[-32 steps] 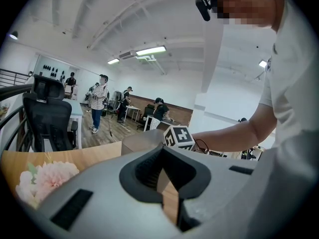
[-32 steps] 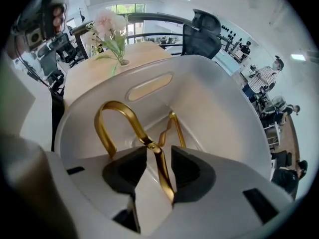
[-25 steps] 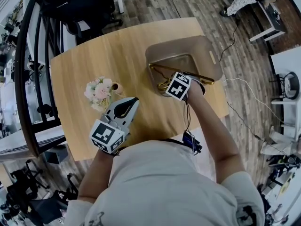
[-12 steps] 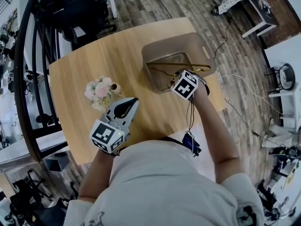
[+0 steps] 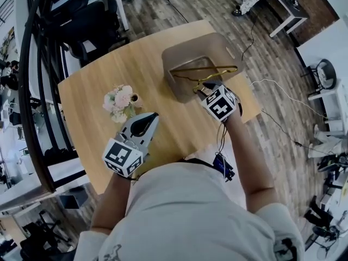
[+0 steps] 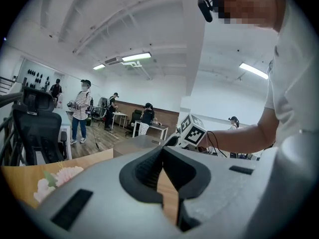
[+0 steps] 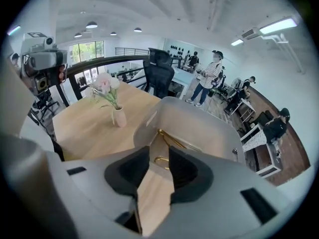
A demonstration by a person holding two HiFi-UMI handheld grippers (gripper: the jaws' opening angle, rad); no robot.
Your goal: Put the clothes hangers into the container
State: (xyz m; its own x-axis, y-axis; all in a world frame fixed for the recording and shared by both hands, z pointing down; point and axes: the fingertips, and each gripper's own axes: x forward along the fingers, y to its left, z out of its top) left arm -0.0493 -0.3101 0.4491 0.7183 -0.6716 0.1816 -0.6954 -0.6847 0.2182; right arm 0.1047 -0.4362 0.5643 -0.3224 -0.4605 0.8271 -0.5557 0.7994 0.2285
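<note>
A gold wire clothes hanger (image 5: 206,68) lies inside the grey-brown container (image 5: 182,53) at the table's far right. My right gripper (image 5: 206,87) hovers just outside the container's near wall. Its jaws are closing with a gap still between them, and nothing is in the gap. In the right gripper view the hanger (image 7: 172,139) shows in the container (image 7: 204,126) just past the right gripper (image 7: 155,156). My left gripper (image 5: 149,118) is shut and empty, held above the table's near edge. In its own view the left gripper (image 6: 162,151) has its tips together.
A small vase of pink flowers (image 5: 120,99) stands on the wooden table (image 5: 103,64) to the left of the container, and the same vase (image 7: 113,106) appears in the right gripper view. Office chairs, a railing and people stand around the room.
My right gripper has drawn back out of the container toward the table's near edge. The hanger stays inside. The left gripper has not moved.
</note>
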